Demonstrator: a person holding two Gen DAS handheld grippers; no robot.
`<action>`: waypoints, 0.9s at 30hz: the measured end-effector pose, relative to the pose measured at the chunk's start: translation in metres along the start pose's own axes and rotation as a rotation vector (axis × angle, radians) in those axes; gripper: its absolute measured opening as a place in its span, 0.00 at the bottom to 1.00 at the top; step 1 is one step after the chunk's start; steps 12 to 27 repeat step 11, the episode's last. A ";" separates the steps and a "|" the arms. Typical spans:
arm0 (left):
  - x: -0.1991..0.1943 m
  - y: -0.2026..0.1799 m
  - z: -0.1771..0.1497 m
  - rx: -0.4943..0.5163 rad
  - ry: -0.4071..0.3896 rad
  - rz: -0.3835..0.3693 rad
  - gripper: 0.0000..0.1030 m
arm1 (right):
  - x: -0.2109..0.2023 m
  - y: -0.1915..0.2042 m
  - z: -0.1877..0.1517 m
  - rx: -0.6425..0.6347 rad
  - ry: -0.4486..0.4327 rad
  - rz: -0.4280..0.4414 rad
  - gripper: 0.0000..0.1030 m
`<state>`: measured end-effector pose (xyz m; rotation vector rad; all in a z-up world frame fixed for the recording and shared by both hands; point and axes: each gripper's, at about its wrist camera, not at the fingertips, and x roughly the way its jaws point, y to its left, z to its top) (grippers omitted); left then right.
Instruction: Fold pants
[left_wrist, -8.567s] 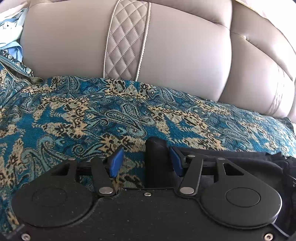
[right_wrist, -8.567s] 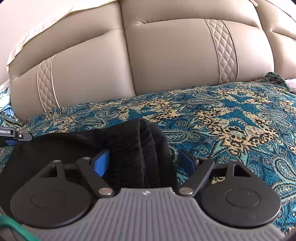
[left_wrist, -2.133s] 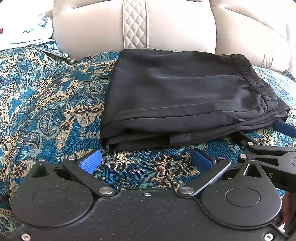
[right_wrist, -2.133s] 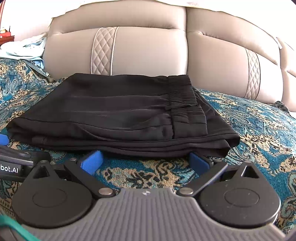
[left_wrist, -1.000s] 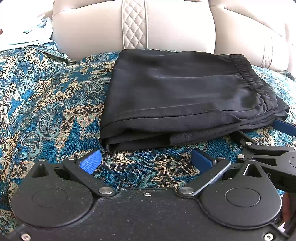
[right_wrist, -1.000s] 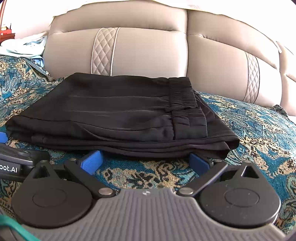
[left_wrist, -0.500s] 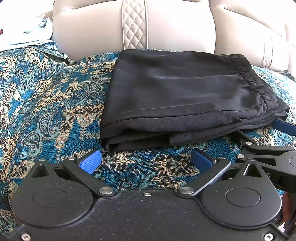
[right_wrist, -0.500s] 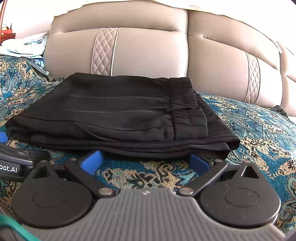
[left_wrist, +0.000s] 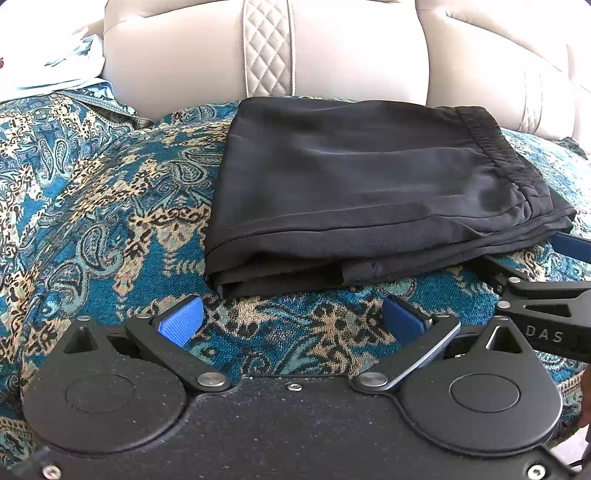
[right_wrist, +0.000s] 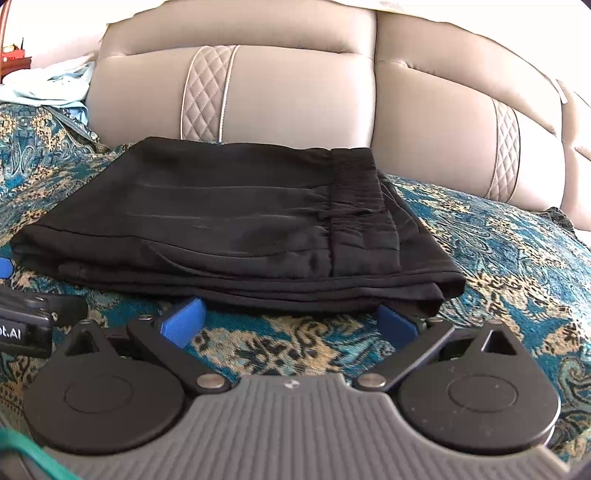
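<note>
The black pants lie folded in a flat stack on the patterned blue spread, with the elastic waistband at the right end. They also show in the right wrist view. My left gripper is open and empty, just in front of the stack's near left corner. My right gripper is open and empty at the stack's near edge, its blue pads close under the hem. The right gripper's finger shows at the right edge of the left wrist view.
A blue and gold paisley spread covers the seat. The beige leather sofa back rises right behind the pants. Light blue cloth lies piled at the far left.
Over the last two seconds almost nothing has moved. Since 8.6 seconds ago both grippers have let go of the black fabric and drawn back, and the pants now lie as a folded stack.
</note>
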<state>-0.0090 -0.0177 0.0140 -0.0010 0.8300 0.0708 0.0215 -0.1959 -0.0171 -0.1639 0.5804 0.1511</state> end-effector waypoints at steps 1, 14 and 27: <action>0.000 0.000 0.000 0.000 0.001 0.002 1.00 | 0.000 -0.001 0.000 0.002 0.004 0.004 1.00; 0.001 -0.001 0.001 -0.002 0.003 0.000 1.00 | 0.000 -0.001 0.000 0.023 0.016 0.006 1.00; 0.001 -0.001 0.001 -0.002 0.003 0.000 1.00 | 0.000 -0.001 0.000 0.023 0.016 0.006 1.00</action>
